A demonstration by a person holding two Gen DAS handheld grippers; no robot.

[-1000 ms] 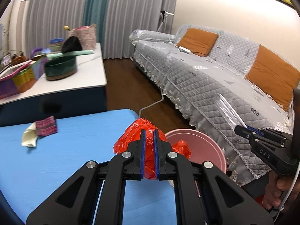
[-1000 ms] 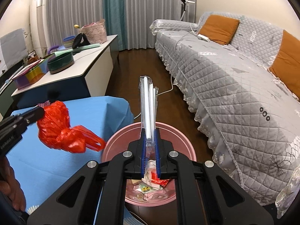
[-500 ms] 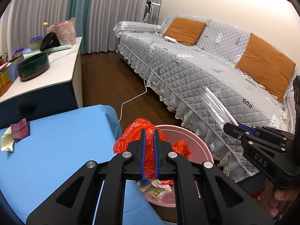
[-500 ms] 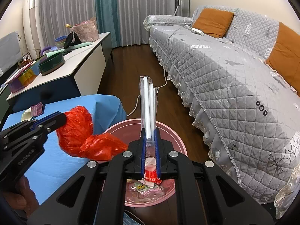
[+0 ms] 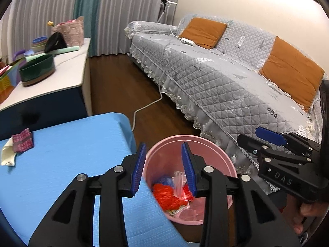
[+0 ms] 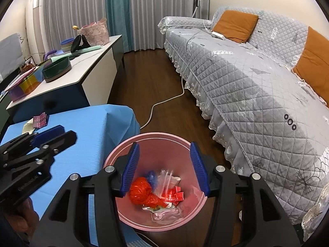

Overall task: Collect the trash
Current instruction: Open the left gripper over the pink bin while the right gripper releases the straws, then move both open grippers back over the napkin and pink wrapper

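Observation:
A pink trash bin stands on the floor beside the blue table. Inside it lie a crumpled red plastic bag, a clear plastic wrapper and other scraps. My left gripper is open and empty above the bin's near edge. My right gripper is open and empty right over the bin. A checked red wrapper and a pale scrap lie at the table's far left.
A grey quilted sofa with orange cushions runs along the right. A white cabinet with bowls and baskets stands behind the table. A white cable lies on the wooden floor.
Both grippers have opened. The red bag has dropped from the left gripper and the clear wrapper from the right gripper into the pink bin.

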